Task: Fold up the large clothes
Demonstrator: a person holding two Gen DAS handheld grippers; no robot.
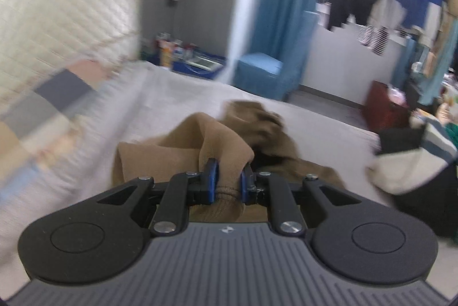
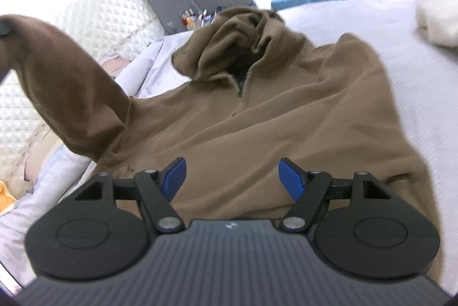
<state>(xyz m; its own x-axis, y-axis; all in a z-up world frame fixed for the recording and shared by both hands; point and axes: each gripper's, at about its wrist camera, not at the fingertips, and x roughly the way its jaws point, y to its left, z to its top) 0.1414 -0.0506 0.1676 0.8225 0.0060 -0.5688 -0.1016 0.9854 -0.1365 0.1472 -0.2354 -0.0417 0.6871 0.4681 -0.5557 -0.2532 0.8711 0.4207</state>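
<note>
Between left gripper fingers, hoodie cuff half-hidden.

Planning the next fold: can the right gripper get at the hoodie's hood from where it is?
Probably yes. The right gripper hangs open over the brown hoodie, and the hood lies beyond it with only flat fabric between. The left gripper holds the lifted sleeve off to the side.

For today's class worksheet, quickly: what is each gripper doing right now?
Left gripper: closed on the brown hoodie's sleeve cuff.
Right gripper: open, holding nothing, above the hoodie's body.
</note>
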